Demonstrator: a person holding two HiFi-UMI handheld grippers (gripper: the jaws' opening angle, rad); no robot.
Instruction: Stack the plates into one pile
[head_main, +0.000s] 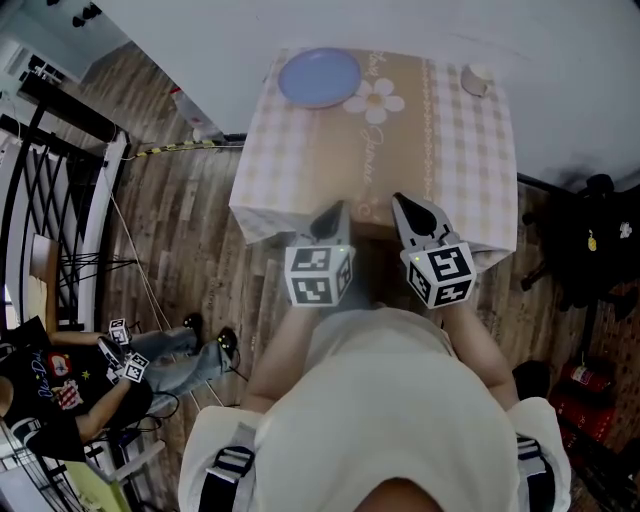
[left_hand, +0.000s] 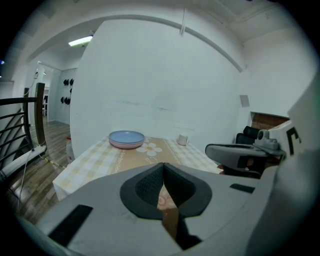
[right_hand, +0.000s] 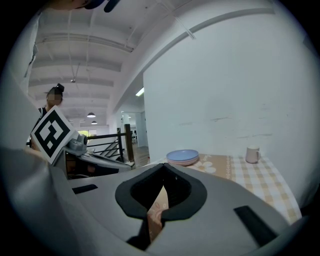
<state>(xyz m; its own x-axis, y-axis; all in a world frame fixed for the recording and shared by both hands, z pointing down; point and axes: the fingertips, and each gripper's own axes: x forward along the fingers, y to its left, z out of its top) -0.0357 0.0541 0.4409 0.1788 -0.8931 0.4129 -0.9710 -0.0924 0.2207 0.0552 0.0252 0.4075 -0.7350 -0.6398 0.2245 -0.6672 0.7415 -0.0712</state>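
**A:** Where are the plates?

**B:** The plates (head_main: 319, 77) sit in one pile, a blue one on top and a pinkish one beneath. They are at the far left corner of the counter (head_main: 450, 150), which is covered by a checked cloth (head_main: 283, 165) with a daisy print. A small pale cup (head_main: 476, 79) stands at the far right corner, well apart from them.

**A:** And the two grippers?

**B:** The left gripper (head_main: 334, 212) and right gripper (head_main: 404, 204) are side by side at the counter's near edge, pointing toward the pile. Both pairs of fingers are closed together, with nothing between them.
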